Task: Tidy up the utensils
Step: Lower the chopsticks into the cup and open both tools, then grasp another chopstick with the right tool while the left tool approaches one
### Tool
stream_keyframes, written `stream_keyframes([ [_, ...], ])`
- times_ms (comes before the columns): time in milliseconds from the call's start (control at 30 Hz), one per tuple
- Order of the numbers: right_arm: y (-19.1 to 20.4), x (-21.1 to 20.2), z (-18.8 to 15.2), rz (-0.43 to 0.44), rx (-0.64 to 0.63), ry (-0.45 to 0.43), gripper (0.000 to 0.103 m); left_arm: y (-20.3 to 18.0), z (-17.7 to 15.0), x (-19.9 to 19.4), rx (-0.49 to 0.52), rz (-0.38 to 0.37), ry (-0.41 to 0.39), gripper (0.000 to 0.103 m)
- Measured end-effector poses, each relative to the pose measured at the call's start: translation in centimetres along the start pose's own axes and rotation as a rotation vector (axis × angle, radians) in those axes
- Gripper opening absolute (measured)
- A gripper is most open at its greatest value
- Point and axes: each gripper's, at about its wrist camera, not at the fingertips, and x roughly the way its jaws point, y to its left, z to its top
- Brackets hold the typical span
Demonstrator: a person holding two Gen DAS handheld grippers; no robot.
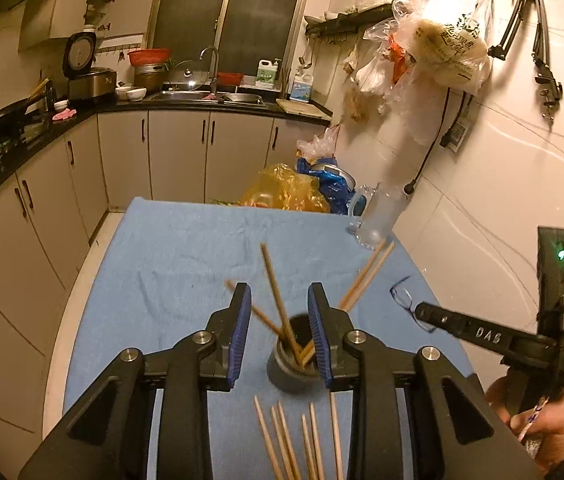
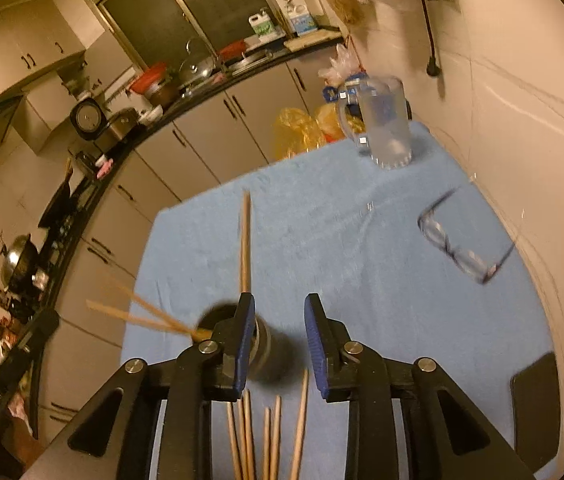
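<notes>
On the blue cloth (image 1: 186, 248), loose chopsticks (image 1: 282, 436) lie at the near edge, pointing toward us. They sit just below our left gripper (image 1: 280, 340) and right gripper (image 2: 278, 344), both narrowly open and empty, beside the holder (image 1: 292, 364).

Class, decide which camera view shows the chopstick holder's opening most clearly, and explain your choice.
The left wrist view: the dark chopstick holder sits unobstructed between the left gripper's fingers, its rim and the chopsticks inside visible. In the right wrist view the holder is blurred and partly hidden behind a finger of the right gripper.

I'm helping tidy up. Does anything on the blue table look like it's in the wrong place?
Yes. A pair of eyeglasses lies on the blue cloth among the utensils. Several chopsticks also lie loose beside the dark cup instead of standing in it.
</notes>
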Motion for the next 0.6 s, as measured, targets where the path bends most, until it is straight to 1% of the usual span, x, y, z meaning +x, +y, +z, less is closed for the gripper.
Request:
stream_keyframes([
  [200,-1.5,1.2,-4.4,-0.021,0.021,0.072,0.028,1.3,-4.6,-0.3,-0.02,-0.005,0.076,0.028],
  [300,-1.9,2.0,-6.8,-0.041,0.017,0.105,0.028,1.9,-7.2,0.4,-0.028,-0.004,0.133,0.028],
  [467,-2.1,3.0,-11.0,-0.058,0.002,0.151,0.028,2.9,-11.4,2.0,-0.024,0.01,0.204,0.028],
  [600,-2.7,4.3,-13.2,-0.074,0.006,0.186,0.028,4.0,-14.3,3.6,-0.049,0.018,0.285,0.028],
])
